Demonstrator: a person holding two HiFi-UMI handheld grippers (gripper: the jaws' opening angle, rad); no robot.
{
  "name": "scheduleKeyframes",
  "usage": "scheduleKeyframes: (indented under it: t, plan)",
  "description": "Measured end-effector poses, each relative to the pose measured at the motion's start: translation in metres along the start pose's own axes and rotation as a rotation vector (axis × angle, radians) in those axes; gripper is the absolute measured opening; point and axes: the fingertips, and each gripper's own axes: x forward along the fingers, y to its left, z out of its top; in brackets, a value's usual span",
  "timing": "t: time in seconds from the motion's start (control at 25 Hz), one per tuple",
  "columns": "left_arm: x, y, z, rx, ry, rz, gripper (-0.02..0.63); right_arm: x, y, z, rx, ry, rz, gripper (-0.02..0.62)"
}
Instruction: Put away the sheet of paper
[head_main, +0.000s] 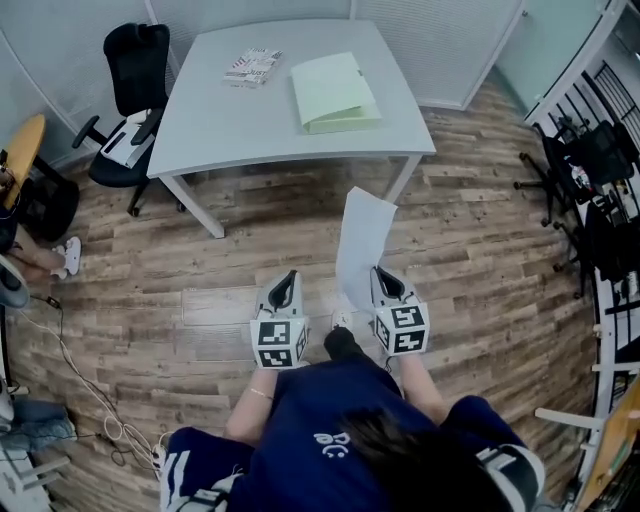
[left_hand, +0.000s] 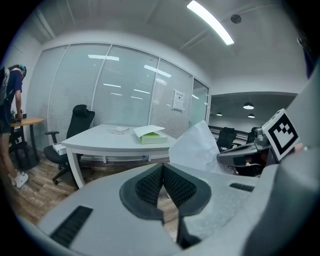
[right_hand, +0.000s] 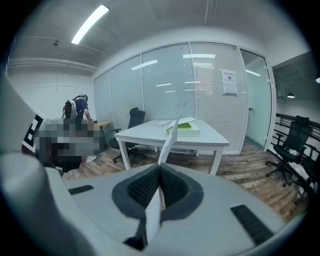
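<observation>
A white sheet of paper (head_main: 362, 243) stands up over the wooden floor in front of me, pinched at its near edge by my right gripper (head_main: 381, 272). In the right gripper view the sheet (right_hand: 169, 141) runs edge-on up from between the shut pads. My left gripper (head_main: 288, 278) hangs just left of it, shut and empty; its pads (left_hand: 150, 184) meet with nothing between them. From the left gripper view the sheet (left_hand: 196, 147) shows at the right. A light green folder (head_main: 334, 91) with its flap open lies on the grey table (head_main: 220, 125) ahead.
A patterned booklet (head_main: 252, 67) lies at the table's far left. A black office chair (head_main: 131, 100) stands left of the table, more black chairs (head_main: 590, 170) at the right. Cables (head_main: 85, 385) trail over the floor at the left, where a person (left_hand: 11, 95) stands by a wooden desk.
</observation>
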Motion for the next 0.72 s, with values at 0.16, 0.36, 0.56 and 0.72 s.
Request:
scheduleKeyframes:
  t: [0.16,0.36,0.56,0.72]
  plan:
    - [0.049,0.001,0.033,0.024,-0.024,0.015,0.005,0.028,-0.032,0.025,-0.04,0.0,0.019,0.009]
    - [0.093,-0.009,0.051,0.006,-0.036,0.04,0.005,0.058,-0.07,0.048,-0.059,-0.019,0.049,0.009]
    - [0.132,-0.022,0.055,-0.005,-0.029,0.059,0.005,0.079,-0.102,0.061,-0.077,-0.035,0.079,0.009]
    - [0.153,-0.033,0.06,-0.009,-0.036,0.07,0.005,0.087,-0.124,0.065,-0.084,-0.037,0.097,0.009]
